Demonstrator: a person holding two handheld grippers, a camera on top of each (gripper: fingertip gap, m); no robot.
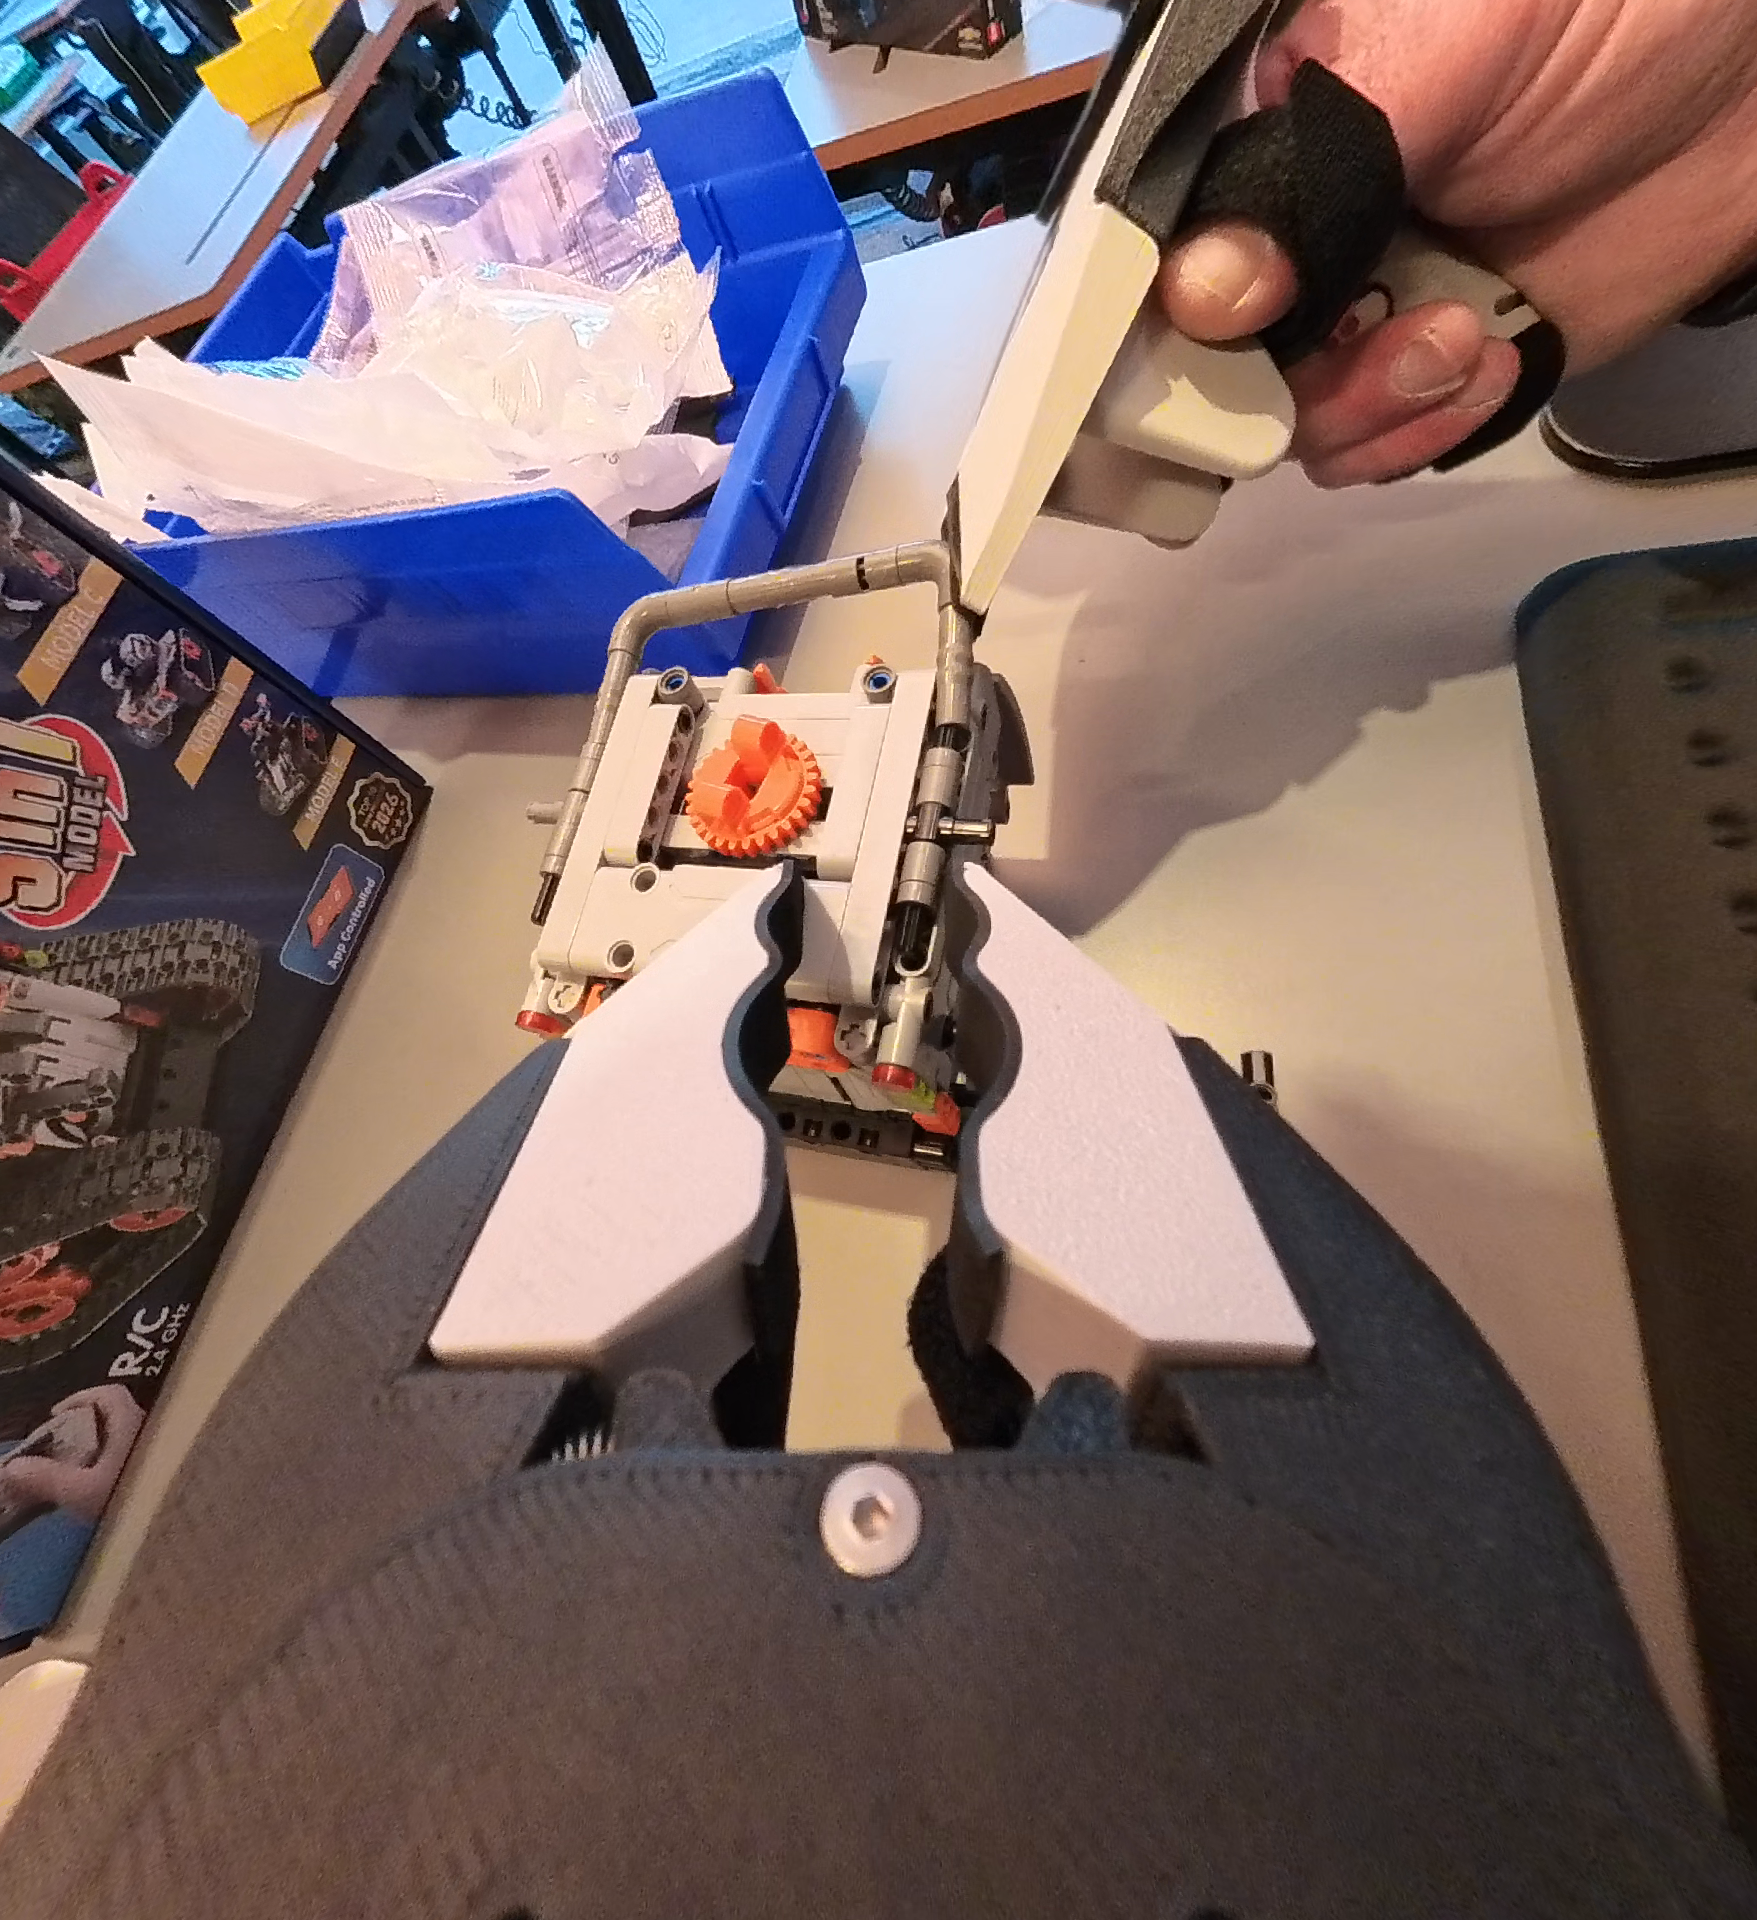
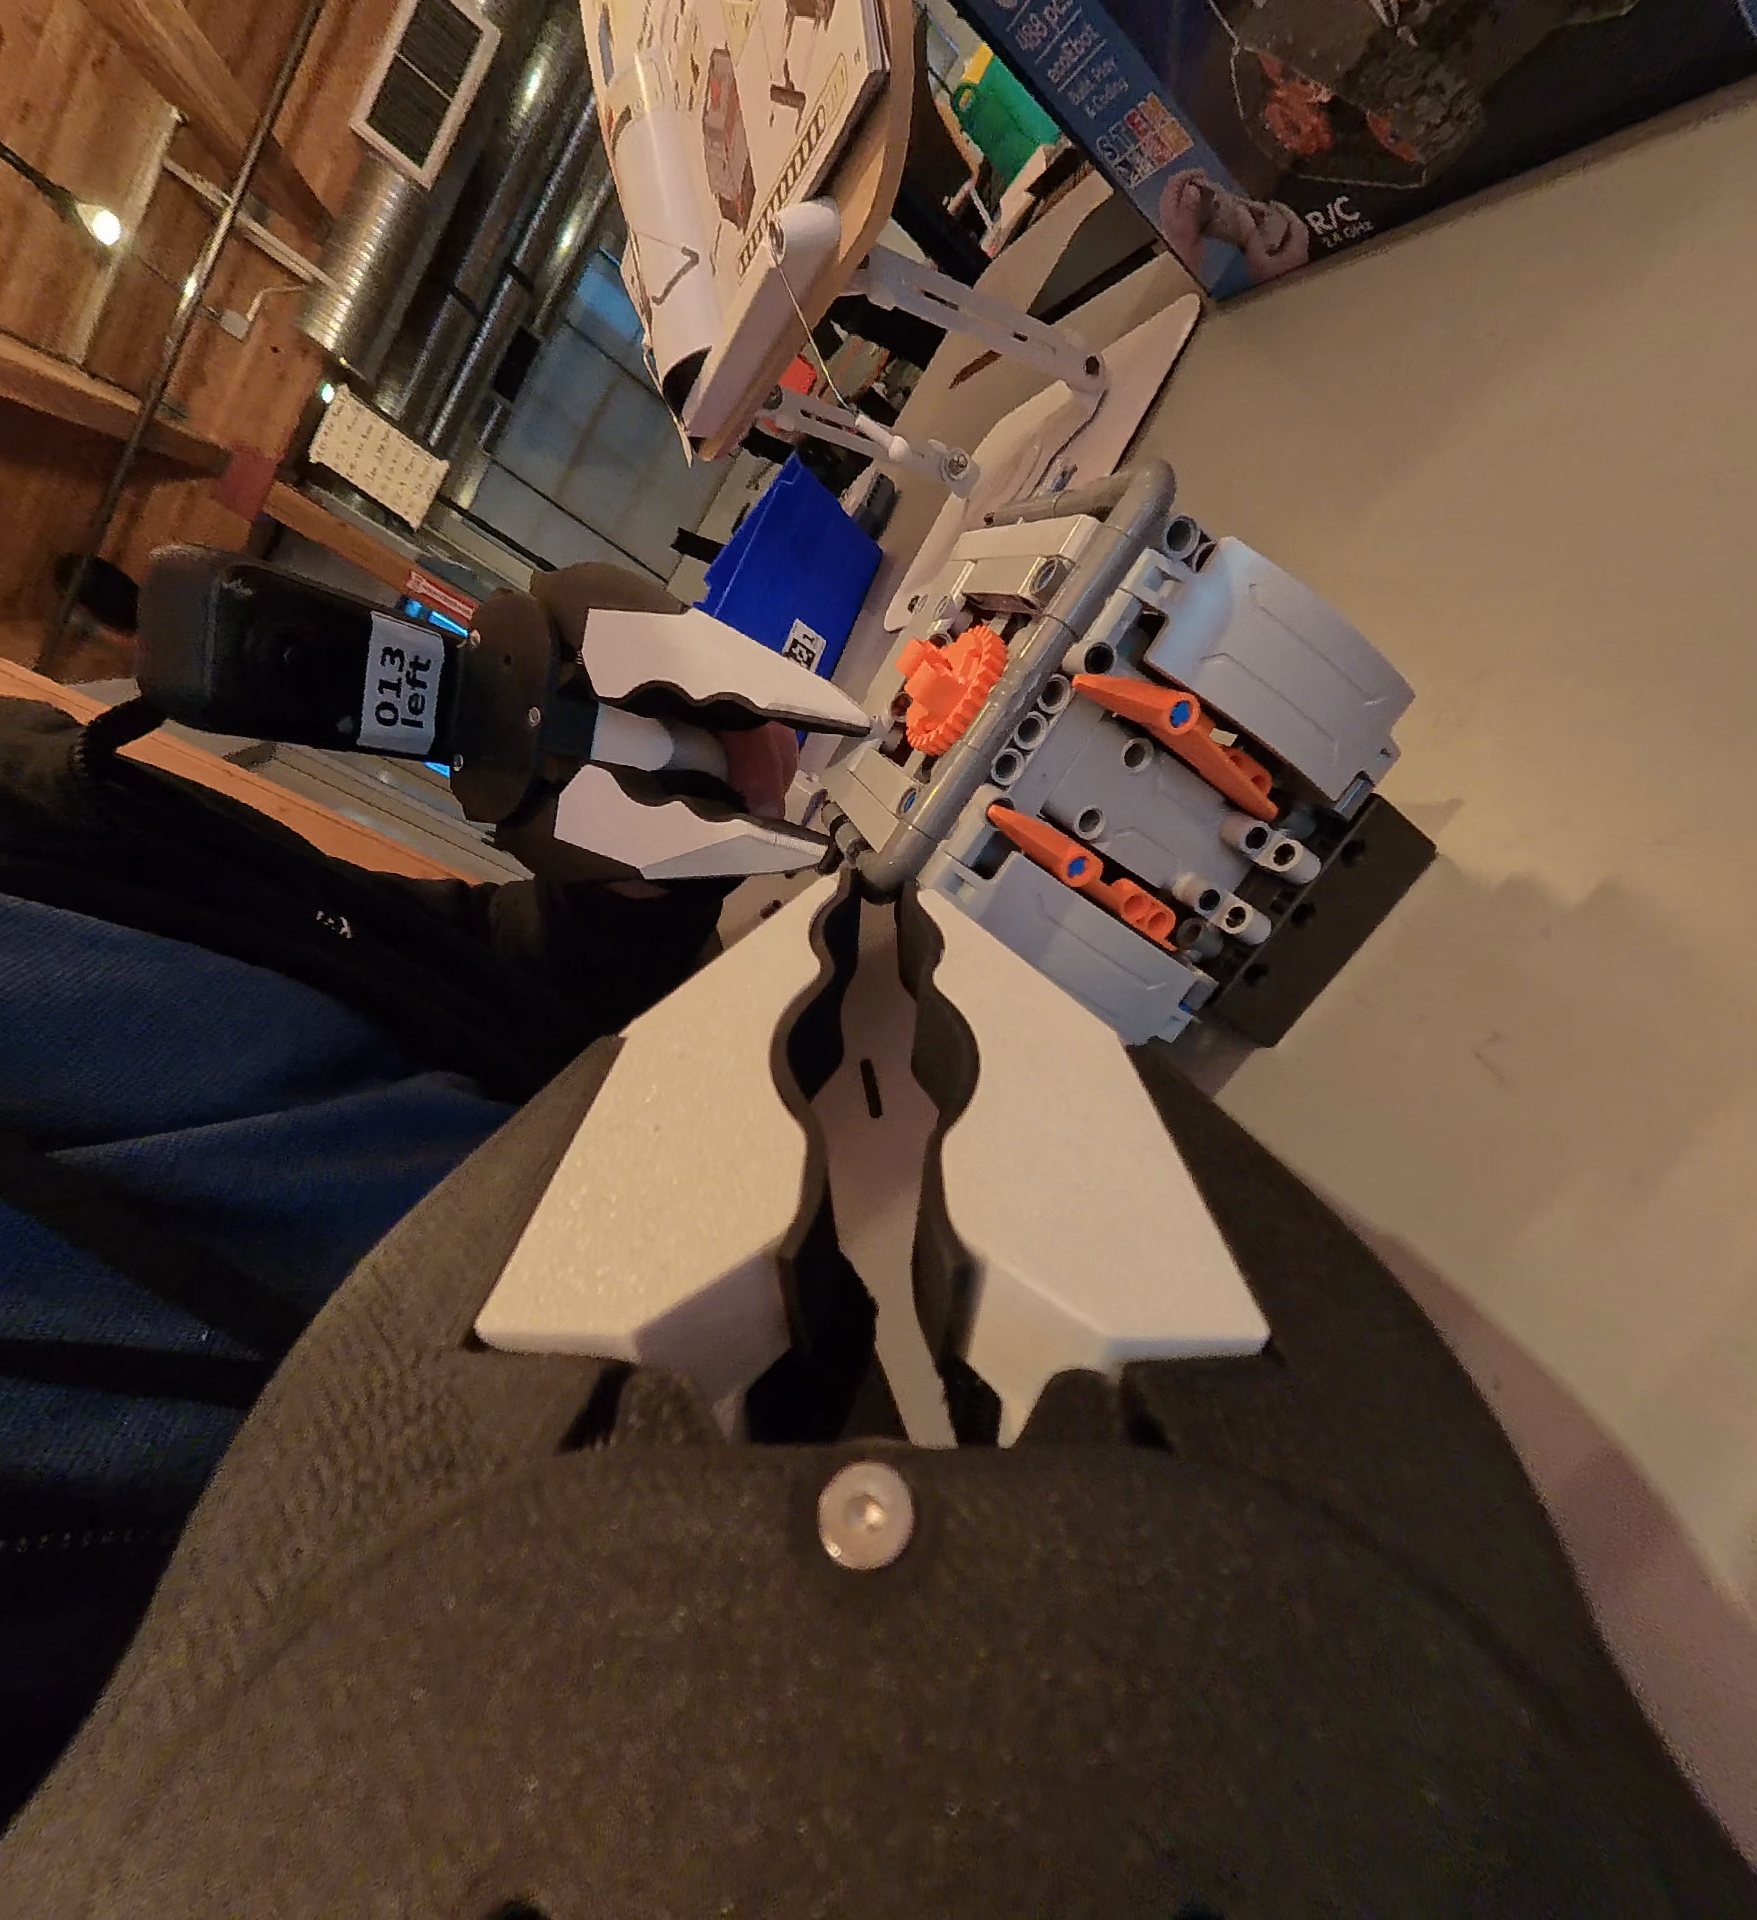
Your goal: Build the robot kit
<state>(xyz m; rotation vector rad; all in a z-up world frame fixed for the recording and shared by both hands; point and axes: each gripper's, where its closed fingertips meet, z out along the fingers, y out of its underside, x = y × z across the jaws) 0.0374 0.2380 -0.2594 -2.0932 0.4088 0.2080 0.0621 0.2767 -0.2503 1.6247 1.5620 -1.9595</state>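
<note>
Clamping the left gripper onto the near end of the brick model — one finger pressing on the pale top panel, the other sitting against the grey rod along its side, jaws spread wide by the body between them. Pinching the right gripper, jaws almost together, on a corner of the grey tube frame looping over the model's far end; a hand with black straps over its fingers squeezing that tool from above.

Looking only part-built: orange gear sitting exposed in the middle of the top, open pin holes showing along the beams, orange blades and light grey housings already fixed on one flank, a black base underneath. Standing on the pale table, just beside a printed product box.

Crowding in around it — a blue bin holding crumpled clear bags just behind, a dark perforated tray lying off to one side, an open instruction booklet resting on a raised stand beyond. Showing more tables farther back, plus wooden wall panelling and a silver duct in warm, dim lighting.
</note>
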